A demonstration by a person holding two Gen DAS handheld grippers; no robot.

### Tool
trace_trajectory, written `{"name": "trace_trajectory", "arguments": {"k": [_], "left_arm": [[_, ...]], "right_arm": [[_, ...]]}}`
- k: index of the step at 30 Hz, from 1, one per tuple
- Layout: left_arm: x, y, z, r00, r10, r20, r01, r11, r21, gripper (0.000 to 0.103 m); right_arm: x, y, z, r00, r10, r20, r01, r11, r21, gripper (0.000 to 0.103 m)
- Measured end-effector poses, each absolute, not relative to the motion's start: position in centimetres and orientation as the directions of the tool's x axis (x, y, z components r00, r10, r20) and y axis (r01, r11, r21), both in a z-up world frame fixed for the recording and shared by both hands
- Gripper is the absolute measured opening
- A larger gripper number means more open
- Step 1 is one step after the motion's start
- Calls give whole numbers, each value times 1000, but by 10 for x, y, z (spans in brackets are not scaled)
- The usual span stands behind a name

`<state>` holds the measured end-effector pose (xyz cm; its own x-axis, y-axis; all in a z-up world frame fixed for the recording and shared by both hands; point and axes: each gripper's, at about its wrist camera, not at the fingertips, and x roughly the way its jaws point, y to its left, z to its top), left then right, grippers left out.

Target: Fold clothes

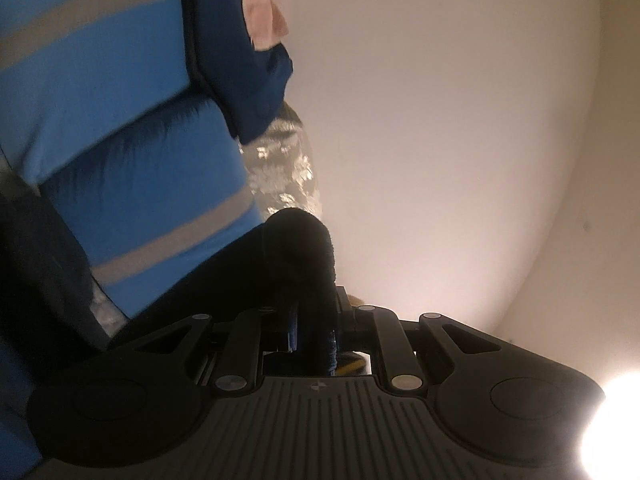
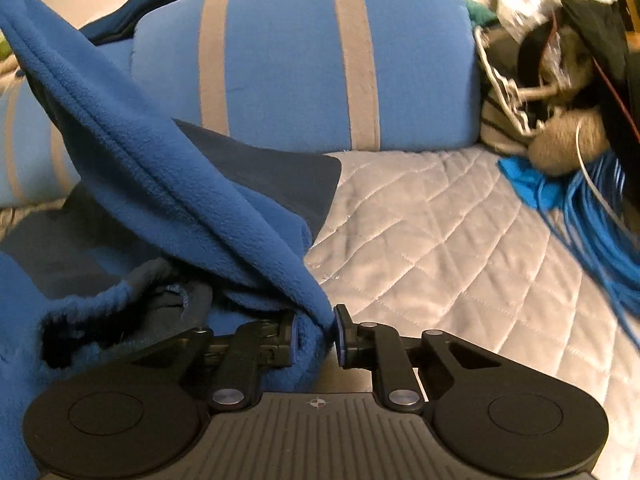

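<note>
My right claw (image 2: 316, 334) pinches the blue fleece (image 2: 168, 184) above the bed (image 2: 440, 240); left claw (image 1: 314, 320) grips dark cloth, raised. Mid-lift, I judge; next, spread it flat.

A grey quilted bed (image 2: 440, 240) carried blue striped pillows (image 2: 304, 60); a bare pale wall (image 1: 440, 120) glowed under lamp glare (image 1: 620, 420).

I am working in a home bedroom: a bed with a grey diamond-quilted cover (image 2: 440, 232), a blue pillow with grey stripes (image 2: 304, 60), heaped personal clutter (image 2: 560, 80) alongside, and a plain white wall (image 1: 460, 120).
</note>
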<state>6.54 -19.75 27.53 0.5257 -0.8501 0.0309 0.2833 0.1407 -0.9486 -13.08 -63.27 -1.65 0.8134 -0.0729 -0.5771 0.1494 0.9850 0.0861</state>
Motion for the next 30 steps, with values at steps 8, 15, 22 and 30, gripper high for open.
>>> {"name": "trace_trajectory", "arguments": {"k": [8,15,22,30], "left_arm": [[67,-159,269,534,-844,-54,309,254,-917,16],[59,-121,255,500,-845,-191,370,408,-835,16],[47,-90,210,464,-770,-438,365,616,-698,15],[42,-92,123,366,-570,-736,310,820,-481,19]], "right_arm": [[-131,-621,-16,810,-99,-578,127,992,9,20],[-130,-624,-15,802,-89,-591,123,992,18,20],[-127,-628,-16,785,-80,-614,124,992,29,23],[-139,-607,2,766,-167,-621,52,979,-199,64]]}}
